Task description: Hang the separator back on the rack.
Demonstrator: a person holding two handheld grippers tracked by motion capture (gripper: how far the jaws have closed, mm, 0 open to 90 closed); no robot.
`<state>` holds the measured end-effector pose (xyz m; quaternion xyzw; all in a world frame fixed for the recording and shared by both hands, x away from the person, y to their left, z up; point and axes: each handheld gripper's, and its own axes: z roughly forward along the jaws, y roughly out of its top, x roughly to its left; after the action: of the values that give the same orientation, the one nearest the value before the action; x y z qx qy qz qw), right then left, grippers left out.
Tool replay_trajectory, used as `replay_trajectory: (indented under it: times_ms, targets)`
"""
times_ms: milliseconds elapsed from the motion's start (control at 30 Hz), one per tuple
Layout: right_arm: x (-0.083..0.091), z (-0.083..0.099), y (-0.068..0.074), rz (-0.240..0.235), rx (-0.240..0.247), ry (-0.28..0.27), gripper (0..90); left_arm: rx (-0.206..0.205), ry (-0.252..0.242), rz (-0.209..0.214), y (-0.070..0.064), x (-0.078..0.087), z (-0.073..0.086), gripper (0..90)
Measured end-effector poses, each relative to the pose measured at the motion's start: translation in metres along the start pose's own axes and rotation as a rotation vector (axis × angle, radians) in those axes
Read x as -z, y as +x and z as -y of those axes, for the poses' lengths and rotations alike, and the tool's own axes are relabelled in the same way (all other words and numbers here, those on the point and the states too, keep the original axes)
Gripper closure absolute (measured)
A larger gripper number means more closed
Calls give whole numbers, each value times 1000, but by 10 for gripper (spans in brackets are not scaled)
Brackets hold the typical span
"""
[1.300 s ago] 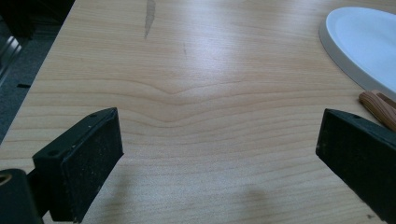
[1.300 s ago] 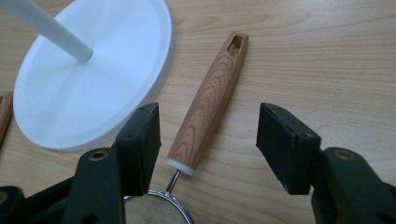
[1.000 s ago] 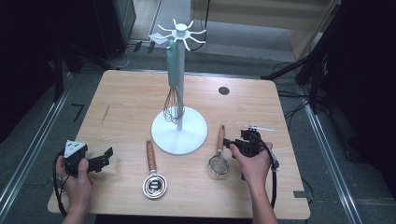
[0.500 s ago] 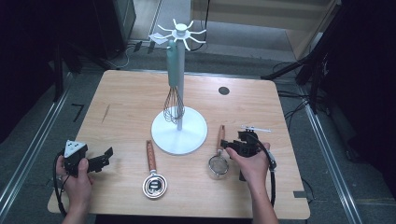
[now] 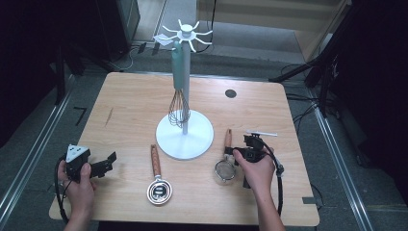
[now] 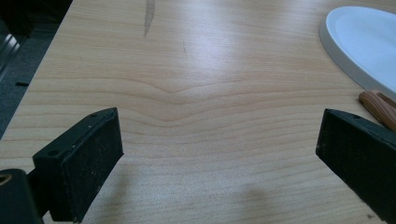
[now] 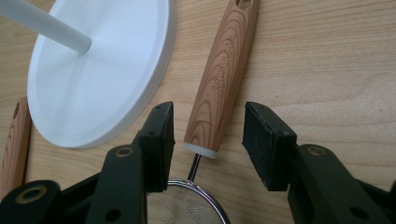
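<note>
Near the tabletop's [image 5: 125,96] front edge: right tool [image 7: 208,128] straddling the strainer's wooden handle [image 7: 224,70] just above the mesh bowl [image 7: 187,205], jaws partly open and gripping nothing yet, likely lining up for a lift by the handle. Toward the front left corner: left tool [image 6: 219,154] gaping wide over bare wood, empty, seemingly waiting clear. Farther in, at mid-tabletop: white stand [image 5: 184,134] carrying a hanging whisk [image 5: 179,108], probably the strainer's destination.
</note>
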<state>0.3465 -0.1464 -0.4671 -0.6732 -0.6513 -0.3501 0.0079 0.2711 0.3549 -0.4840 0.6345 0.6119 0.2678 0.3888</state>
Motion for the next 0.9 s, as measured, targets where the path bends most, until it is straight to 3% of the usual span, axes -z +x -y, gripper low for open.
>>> replay_trajectory:
  times_ms: [433, 900]
  targets:
    - [-9, 2, 4, -2, -41, 48, 583, -3, -1, 0, 0, 0, 0, 6]
    - [-18, 5, 5, 21, -39, 70, 586, -4, 0, 0, 0, 0, 0, 6]
